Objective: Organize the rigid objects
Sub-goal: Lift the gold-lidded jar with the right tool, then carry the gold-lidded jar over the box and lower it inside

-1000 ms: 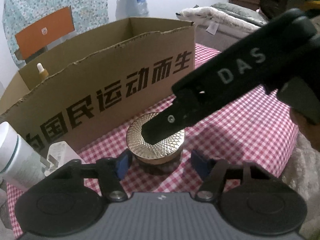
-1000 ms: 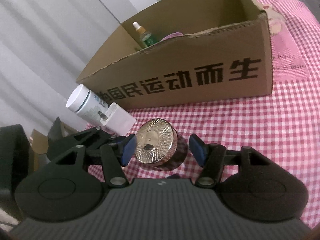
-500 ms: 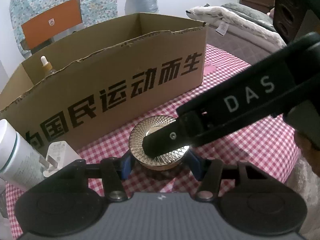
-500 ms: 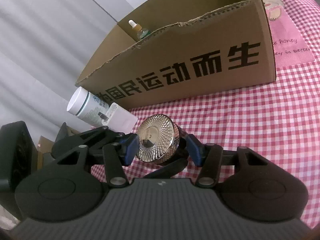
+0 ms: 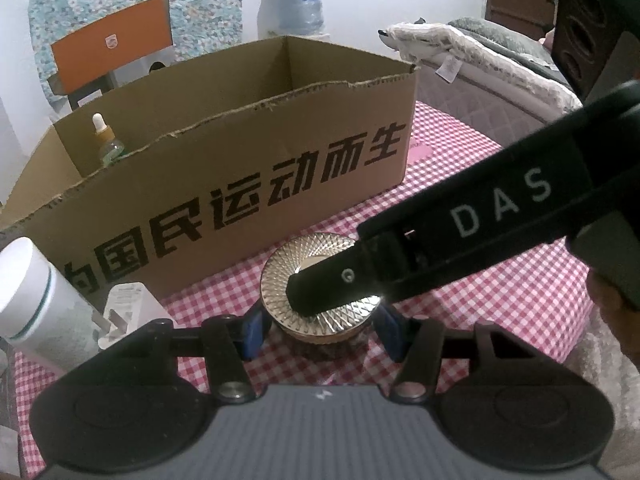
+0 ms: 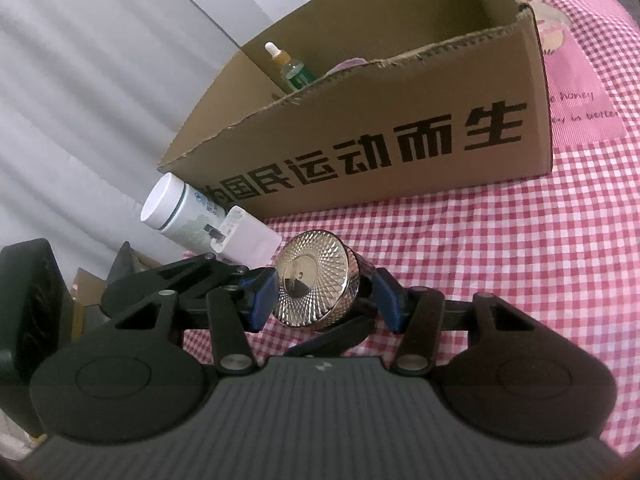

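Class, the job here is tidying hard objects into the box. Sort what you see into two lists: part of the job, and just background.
Part of the job:
- round gold-lidded jar, between both grippers' pads
- brown cardboard box
- dropper bottle inside it
- white cylindrical bottle
- white plug adapter

Just background:
- red checked tablecloth
- orange chair back
- water jug

Both grippers tilt downward toward the gold-lidded jar (image 5: 320, 308). The left gripper (image 5: 320, 330) has its jaws pressed on the jar's sides. The right gripper (image 6: 326, 300) clamps the same jar, its finger crossing above the lid.
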`<state>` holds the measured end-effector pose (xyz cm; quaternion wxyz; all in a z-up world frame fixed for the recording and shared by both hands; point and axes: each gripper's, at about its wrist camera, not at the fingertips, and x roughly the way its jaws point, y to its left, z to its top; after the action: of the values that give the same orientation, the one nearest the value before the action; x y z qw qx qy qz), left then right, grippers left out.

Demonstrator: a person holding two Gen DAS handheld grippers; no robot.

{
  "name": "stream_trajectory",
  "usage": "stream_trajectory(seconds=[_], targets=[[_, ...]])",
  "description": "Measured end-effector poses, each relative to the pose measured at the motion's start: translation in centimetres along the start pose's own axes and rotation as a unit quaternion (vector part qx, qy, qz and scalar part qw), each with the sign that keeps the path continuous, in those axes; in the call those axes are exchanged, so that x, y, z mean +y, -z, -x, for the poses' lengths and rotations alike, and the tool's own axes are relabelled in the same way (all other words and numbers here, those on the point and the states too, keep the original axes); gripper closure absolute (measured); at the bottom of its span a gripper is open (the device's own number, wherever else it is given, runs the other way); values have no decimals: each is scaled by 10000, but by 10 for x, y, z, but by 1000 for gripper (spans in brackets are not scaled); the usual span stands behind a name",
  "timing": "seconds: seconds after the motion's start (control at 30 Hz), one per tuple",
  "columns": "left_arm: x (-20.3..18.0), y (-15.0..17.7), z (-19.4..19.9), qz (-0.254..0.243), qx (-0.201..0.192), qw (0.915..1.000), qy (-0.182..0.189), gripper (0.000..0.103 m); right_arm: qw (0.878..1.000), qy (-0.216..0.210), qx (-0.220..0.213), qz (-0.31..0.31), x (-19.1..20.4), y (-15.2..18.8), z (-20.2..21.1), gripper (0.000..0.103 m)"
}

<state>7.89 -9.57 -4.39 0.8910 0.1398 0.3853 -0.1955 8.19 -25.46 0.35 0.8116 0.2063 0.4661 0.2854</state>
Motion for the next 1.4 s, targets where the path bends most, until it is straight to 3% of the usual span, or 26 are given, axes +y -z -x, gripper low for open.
stream_trajectory(seconds=[0.93,1.2,1.4], targets=[[12,-31,74,328,-656,9964,-414,46,9950,-144,-430,893,64,-28,36,51],[25,-65,85,374,-958,9935,-482,46,9900,-90,-648,1251,84,-59,49,49],[39,-97,73,610,-961,9929,-334,46,9888,-17,-615,1362,85,-97,55,49]])
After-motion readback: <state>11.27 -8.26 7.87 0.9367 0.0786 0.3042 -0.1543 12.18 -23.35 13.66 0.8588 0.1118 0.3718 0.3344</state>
